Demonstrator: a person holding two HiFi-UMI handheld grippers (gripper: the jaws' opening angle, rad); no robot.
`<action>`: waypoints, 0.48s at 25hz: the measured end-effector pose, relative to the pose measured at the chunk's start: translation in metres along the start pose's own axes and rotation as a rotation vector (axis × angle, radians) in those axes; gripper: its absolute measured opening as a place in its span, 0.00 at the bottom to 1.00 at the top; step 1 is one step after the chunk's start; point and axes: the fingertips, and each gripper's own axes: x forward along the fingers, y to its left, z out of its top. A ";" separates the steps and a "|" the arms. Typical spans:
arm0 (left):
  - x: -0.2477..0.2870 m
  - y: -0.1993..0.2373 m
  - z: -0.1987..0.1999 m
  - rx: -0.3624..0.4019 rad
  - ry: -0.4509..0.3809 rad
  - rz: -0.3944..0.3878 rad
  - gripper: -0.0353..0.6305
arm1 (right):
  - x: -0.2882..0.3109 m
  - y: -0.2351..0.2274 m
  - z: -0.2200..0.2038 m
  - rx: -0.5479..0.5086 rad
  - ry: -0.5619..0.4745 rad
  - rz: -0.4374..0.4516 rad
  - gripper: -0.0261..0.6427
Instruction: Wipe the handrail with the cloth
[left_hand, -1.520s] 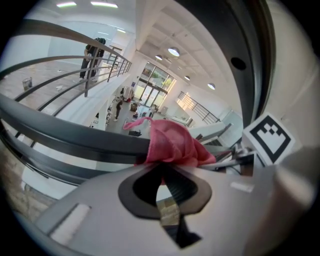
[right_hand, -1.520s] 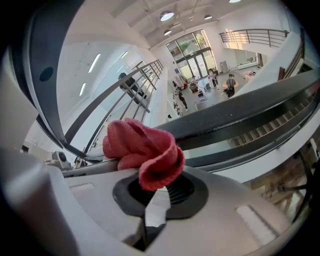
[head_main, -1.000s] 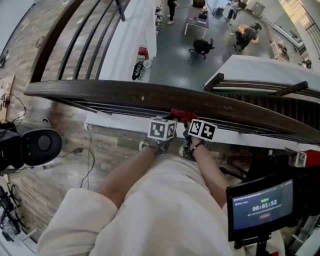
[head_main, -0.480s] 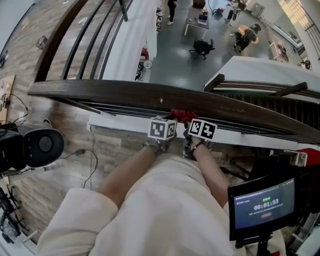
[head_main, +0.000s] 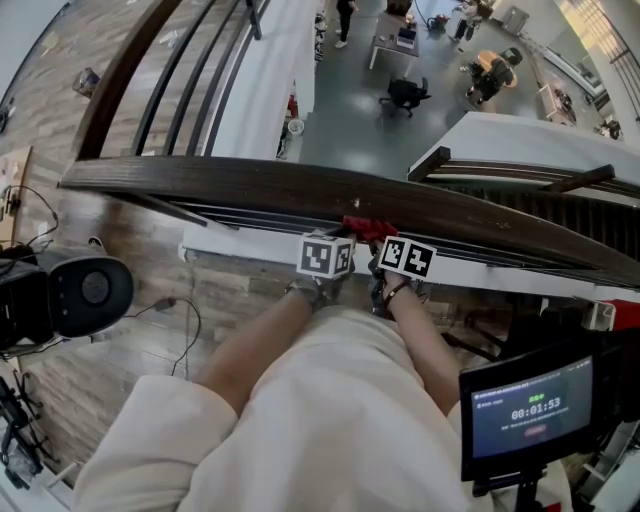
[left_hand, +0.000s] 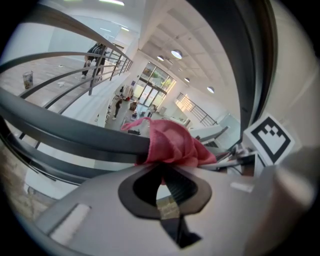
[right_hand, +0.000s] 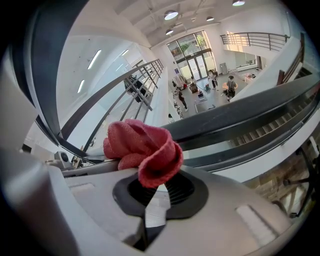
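Step in hand, as I judge it: the wiping stroke. My left claw (left_hand: 164, 175) is clamped on one end of the red cloth (left_hand: 172, 145), bunched against the dark handrail (head_main: 200, 182). My right claw (right_hand: 156, 187) pinches the other end. The next move calls for both claws to slide along the rail together, keeping pressure.

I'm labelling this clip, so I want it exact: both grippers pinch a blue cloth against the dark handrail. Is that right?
Not quite: the cloth is red, not blue, as both gripper views show. The rest stands: the left gripper and the right gripper both pinch it against the dark handrail.
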 end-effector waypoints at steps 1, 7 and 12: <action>-0.001 0.000 0.001 0.002 0.001 0.000 0.09 | -0.001 0.001 0.001 0.002 -0.004 0.001 0.08; -0.009 0.004 0.010 0.004 0.006 -0.002 0.09 | -0.001 0.013 0.007 0.021 -0.018 0.001 0.08; -0.013 0.009 0.011 0.005 0.006 0.002 0.09 | 0.001 0.019 0.006 0.007 -0.020 0.004 0.08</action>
